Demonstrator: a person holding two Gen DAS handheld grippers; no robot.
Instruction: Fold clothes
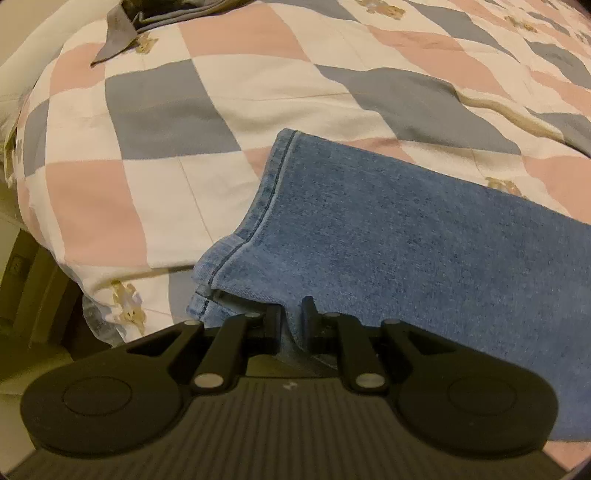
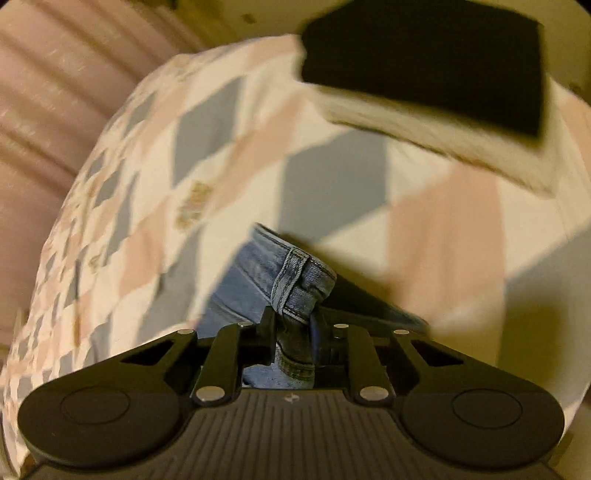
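A pair of blue jeans (image 1: 388, 236) lies on a bed with a pink, grey and white checked quilt (image 1: 147, 122). In the left wrist view a leg with its stitched hem reaches toward the far left. My left gripper (image 1: 291, 314) is shut on the near edge of that leg by the hem. In the right wrist view my right gripper (image 2: 293, 321) is shut on the jeans' waistband (image 2: 299, 280) at a belt loop, held above the quilt (image 2: 332, 177). That view is blurred by motion.
A grey garment (image 1: 122, 29) lies at the far left of the bed. A black folded item on a white one (image 2: 424, 62) lies at the bed's far end. A pink ribbed headboard (image 2: 48, 110) stands at the left. The bed's edge drops off near left (image 1: 37, 295).
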